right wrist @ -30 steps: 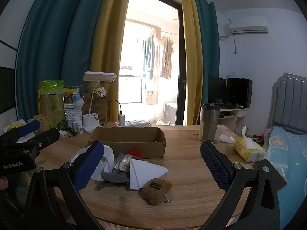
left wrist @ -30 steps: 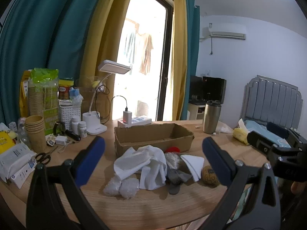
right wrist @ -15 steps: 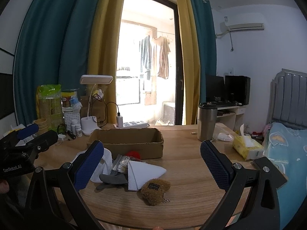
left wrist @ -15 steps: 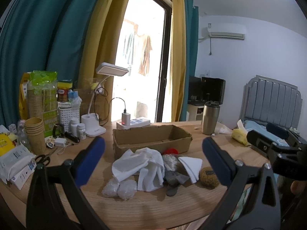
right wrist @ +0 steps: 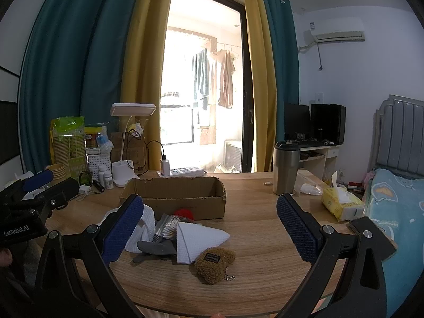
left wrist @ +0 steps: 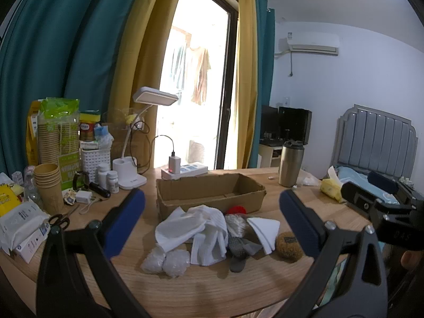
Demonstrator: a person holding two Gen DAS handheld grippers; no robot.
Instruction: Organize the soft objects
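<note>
The task looks not started. The box (left wrist: 209, 193) on the surface (left wrist: 206, 286) is empty, as far as both views show. In front of the box lies the whole pile: white cloths (left wrist: 196, 228), a grey glove (left wrist: 238, 249), bubble wrap (left wrist: 167, 263), a brown plush (right wrist: 213, 263). The left tongs (left wrist: 212, 225) and right tongs (right wrist: 210, 228) both stand wide open and hold nothing.

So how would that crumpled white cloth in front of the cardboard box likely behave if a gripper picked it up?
The white cloth lies in loose folds, so it is probably floppy and would drape. It looks thin, likely light. It overlaps the grey glove, so lifting it may drag that along.
</note>
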